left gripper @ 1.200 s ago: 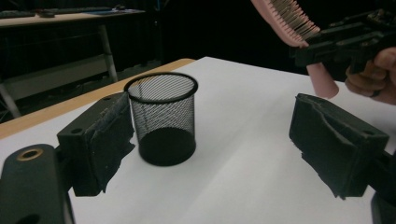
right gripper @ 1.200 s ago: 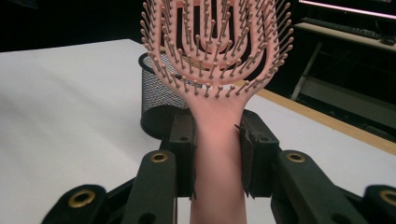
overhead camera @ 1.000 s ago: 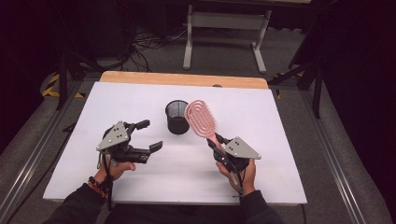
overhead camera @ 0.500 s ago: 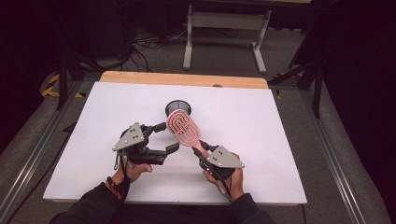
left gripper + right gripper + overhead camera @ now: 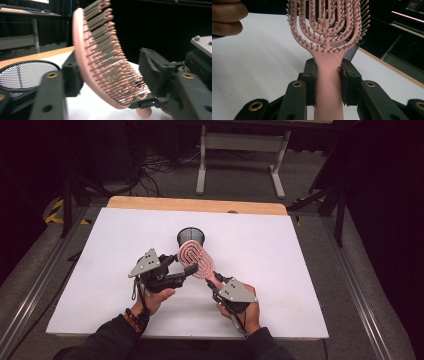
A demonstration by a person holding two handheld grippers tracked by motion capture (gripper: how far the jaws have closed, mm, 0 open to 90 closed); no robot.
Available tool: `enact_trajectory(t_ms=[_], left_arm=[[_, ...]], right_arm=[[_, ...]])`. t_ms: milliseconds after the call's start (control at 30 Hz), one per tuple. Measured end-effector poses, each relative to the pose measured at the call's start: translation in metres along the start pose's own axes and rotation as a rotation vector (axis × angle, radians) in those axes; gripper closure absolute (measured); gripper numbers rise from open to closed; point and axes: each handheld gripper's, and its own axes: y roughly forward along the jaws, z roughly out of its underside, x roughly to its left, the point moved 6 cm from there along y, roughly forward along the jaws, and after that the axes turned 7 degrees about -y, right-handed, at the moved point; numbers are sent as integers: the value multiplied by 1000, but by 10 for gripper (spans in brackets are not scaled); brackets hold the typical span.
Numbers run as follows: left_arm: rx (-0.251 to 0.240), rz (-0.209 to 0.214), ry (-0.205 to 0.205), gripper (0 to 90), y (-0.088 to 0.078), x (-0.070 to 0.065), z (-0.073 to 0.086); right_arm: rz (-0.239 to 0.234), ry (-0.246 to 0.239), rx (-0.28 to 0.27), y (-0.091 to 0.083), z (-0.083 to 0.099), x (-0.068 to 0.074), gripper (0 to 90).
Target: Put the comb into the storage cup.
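A pink hairbrush [image 5: 196, 259] is held up over the white table [image 5: 300, 260], with my right gripper [image 5: 212, 282] shut on its handle [image 5: 328, 82]. The bristled head [image 5: 100, 57] stands between the jaws of my left gripper [image 5: 184, 264], which have just been closing. One pad sits at the brush's back, and the other is a sliver away from the bristle tips. A black mesh cup [image 5: 190, 238] stands upright just behind the brush head; its rim [image 5: 25, 75] also appears in the left gripper view.
The table's wooden far edge [image 5: 200, 205] runs behind the cup. A metal stand [image 5: 240, 150] and cables lie on the floor beyond. The person's left hand [image 5: 227, 15] is at the top left of the right gripper view.
Both hands have come together toward the table's middle. The brush has tilted left into the left gripper, whose jaws have narrowed around the head.
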Motion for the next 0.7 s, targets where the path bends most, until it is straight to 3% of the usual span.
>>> enact_trajectory(t_ms=[67, 233, 333, 433, 500, 700], left_arm=[[-7, -3, -4, 522, 0, 1, -1], [-10, 40, -30, 588, -3, 0, -2], [-20, 70, -9, 621, -5, -4, -5], [-24, 68, 28, 639, -7, -8, -7], [-24, 78, 32, 642, -8, -8, -9], [-40, 69, 63, 647, -14, -8, -15]], right_arm=[[-4, 5, 4, 1, 1, 0, 698], [-14, 14, 13, 3, 3, 0, 697], [-24, 16, 12, 3, 3, 2, 695], [-48, 23, 3, 3, 3, 4, 684], [-50, 29, -6, 3, 2, 4, 666], [-64, 42, -20, 1, 1, 4, 513]])
